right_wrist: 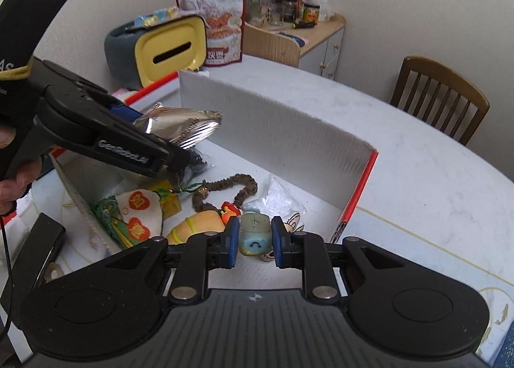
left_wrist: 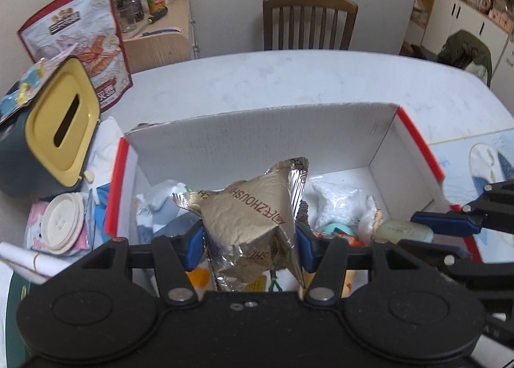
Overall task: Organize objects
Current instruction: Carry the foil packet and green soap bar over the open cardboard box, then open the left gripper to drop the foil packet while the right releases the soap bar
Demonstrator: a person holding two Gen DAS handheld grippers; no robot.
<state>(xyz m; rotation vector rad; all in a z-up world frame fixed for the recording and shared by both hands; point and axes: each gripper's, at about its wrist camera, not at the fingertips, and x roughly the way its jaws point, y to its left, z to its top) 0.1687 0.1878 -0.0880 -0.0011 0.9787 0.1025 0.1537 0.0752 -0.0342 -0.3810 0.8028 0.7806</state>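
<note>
Left wrist view: left tongs [left_wrist: 250,241] gripping foil packet [left_wrist: 253,207] above half-filled box [left_wrist: 263,133]; right tongs [right_wrist: 255,244] gripping pale toy [right_wrist: 254,234]; neither dropped yet.

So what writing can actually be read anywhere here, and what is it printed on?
"ZHOUSHI", in red letters: crinkled gold foil snack packet held in the left tool.
"GenRobot.AI": side of the black left tool, seen in the right wrist view.
Large red-bordered snack bag standing behind the box: Chinese characters, too blurred to read.
Red heart patches on the cream cloth pouch: one character each, unreadable.
</note>
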